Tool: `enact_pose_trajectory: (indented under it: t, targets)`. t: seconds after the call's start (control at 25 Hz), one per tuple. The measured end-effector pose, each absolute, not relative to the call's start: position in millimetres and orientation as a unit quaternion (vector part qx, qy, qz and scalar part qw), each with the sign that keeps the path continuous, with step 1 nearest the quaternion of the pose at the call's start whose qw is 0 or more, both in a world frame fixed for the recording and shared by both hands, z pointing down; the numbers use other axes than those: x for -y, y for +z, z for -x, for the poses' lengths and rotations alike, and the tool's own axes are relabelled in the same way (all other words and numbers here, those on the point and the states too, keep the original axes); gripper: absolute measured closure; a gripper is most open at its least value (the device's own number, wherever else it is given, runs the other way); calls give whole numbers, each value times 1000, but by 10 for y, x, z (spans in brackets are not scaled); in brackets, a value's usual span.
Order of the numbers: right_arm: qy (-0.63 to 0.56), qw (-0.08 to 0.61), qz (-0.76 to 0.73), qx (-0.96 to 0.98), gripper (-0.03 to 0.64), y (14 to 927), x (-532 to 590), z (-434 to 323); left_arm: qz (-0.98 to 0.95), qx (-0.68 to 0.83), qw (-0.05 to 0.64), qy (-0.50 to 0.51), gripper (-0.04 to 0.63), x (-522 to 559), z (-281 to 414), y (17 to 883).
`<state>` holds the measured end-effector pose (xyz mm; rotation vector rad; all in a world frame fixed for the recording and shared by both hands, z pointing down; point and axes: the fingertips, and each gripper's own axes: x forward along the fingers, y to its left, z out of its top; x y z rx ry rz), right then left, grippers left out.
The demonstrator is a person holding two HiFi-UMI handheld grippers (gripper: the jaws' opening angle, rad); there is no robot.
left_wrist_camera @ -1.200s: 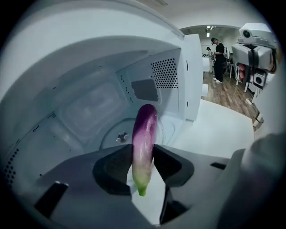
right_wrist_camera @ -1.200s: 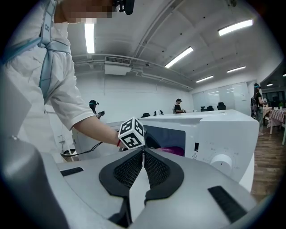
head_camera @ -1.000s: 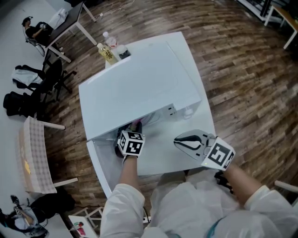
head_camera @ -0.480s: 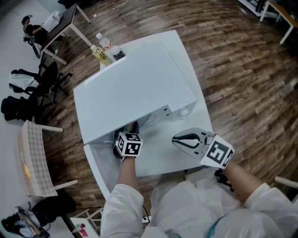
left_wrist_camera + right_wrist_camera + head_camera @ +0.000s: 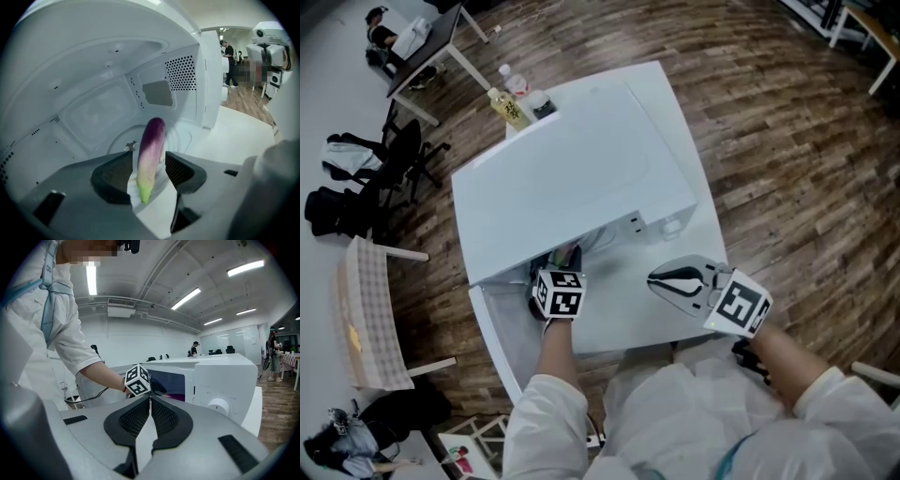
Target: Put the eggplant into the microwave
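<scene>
The purple eggplant (image 5: 151,150), green at its near end, lies inside the open white microwave (image 5: 572,169) over the glass turntable (image 5: 187,136). My left gripper (image 5: 149,158) reaches into the cavity and its jaws have just been opening. The eggplant is still between the pads, which stand a little apart from it. In the head view the left gripper (image 5: 555,270) is at the microwave's mouth, where a bit of the eggplant (image 5: 572,253) shows. My right gripper (image 5: 661,279) hovers in front of the microwave's control panel (image 5: 220,404), shut with nothing in it (image 5: 150,401).
The microwave door (image 5: 502,342) hangs open at the left of the white table (image 5: 708,244). Bottles (image 5: 514,105) stand behind the microwave. A chair with a checked cloth (image 5: 366,319) and black chairs with bags (image 5: 356,187) are on the wooden floor at the left.
The head view has shifted slightly. Both grippers stay where they were, the left at the microwave's mouth and the right in front of the panel.
</scene>
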<state>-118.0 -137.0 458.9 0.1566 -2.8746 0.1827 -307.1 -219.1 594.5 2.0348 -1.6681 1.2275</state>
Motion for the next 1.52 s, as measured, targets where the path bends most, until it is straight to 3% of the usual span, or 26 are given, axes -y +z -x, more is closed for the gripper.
enact_pose_trajectory:
  t: [0.8,1.16,1.52]
  targets:
    - [45,125,-9,991,581,4425,1240,1085,-704,620,124,322,390,1858,2662,5327]
    - [35,122,10,992,581,4372,1192,966,-707,649,149,239,547,1672,2376,5101]
    - [32,122,28,992,581,4358,1130,840,-735,645,157,137,589,1488,1909,4808]
